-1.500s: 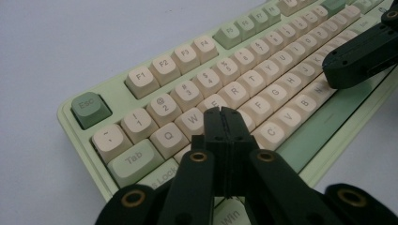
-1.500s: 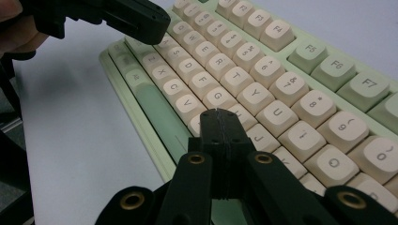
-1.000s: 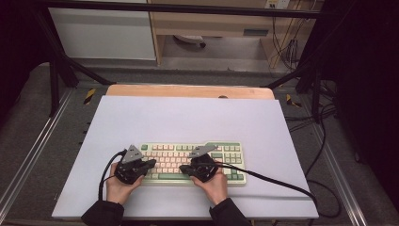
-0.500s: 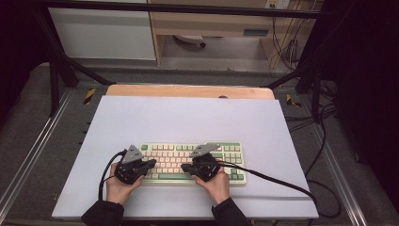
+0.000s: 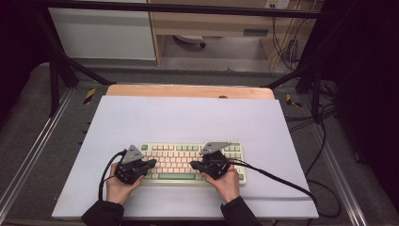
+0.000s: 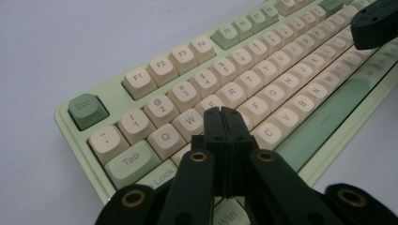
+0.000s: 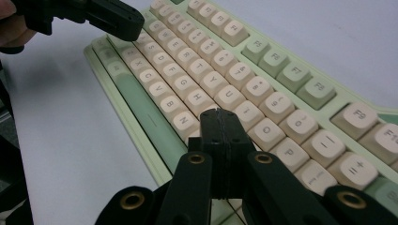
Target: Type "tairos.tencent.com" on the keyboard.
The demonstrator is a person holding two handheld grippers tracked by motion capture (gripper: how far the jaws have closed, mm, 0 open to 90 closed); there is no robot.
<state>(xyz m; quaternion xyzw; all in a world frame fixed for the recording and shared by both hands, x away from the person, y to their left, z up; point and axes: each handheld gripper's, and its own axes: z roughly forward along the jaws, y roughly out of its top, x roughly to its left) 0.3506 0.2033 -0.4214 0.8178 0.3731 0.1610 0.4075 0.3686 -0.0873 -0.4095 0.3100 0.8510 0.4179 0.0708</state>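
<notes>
keyboard [image 5: 190, 161] at 6 o'clock on the white surface [image 5: 188, 117] | left claw [image 6: 224, 123] clenched empty over W-E keys | right claw [image 7: 219, 123] clenched empty, barely shifted since half a second ago | typing-like pokes likely continue

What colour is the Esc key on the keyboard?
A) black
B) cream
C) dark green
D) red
C: in the left gripper view the Esc key at the keyboard's corner is dark green, unlike the cream letter keys beside it.
</notes>
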